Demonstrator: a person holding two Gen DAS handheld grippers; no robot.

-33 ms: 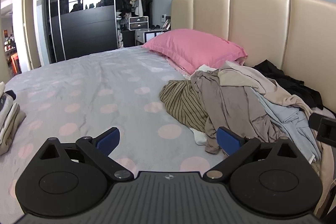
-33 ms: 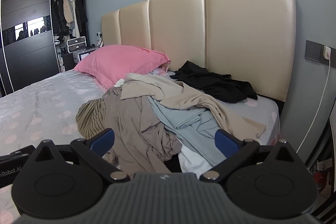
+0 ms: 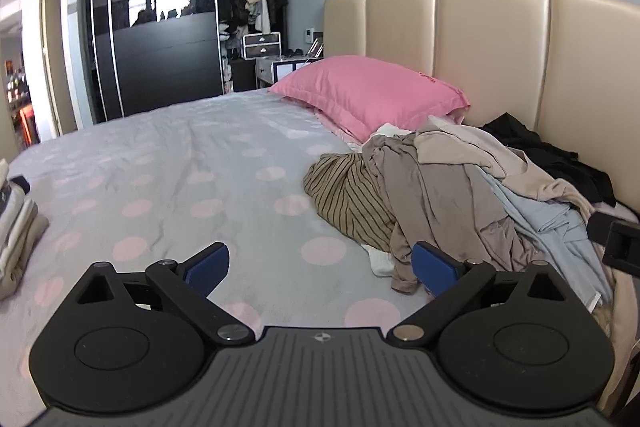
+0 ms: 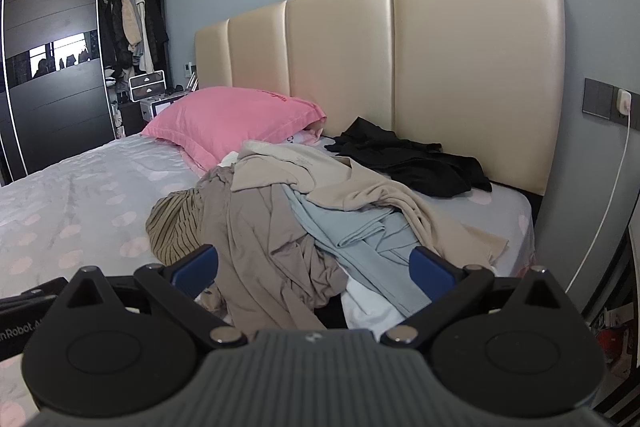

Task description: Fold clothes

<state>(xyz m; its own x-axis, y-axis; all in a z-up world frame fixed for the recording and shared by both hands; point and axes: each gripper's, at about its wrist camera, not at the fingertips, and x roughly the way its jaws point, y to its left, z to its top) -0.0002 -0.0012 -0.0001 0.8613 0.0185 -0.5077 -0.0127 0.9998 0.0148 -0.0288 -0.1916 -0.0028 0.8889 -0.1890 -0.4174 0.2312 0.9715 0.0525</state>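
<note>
A heap of unfolded clothes (image 3: 460,195) lies on the bed's right side: a striped olive garment (image 3: 348,195), a taupe one (image 3: 436,203), a beige one (image 4: 340,179) and a light blue one (image 4: 360,231). A black garment (image 4: 416,159) lies by the headboard. My left gripper (image 3: 322,265) is open and empty above the dotted sheet, left of the heap. My right gripper (image 4: 314,267) is open and empty, just above the heap's near edge. The right gripper's body shows at the right edge of the left wrist view (image 3: 616,239).
A pink pillow (image 3: 372,91) rests against the beige headboard (image 4: 460,67). A stack of folded light clothes (image 3: 16,227) sits at the bed's left edge. A dark wardrobe (image 3: 160,15) stands beyond the bed. A charger cable (image 4: 600,211) hangs on the right wall.
</note>
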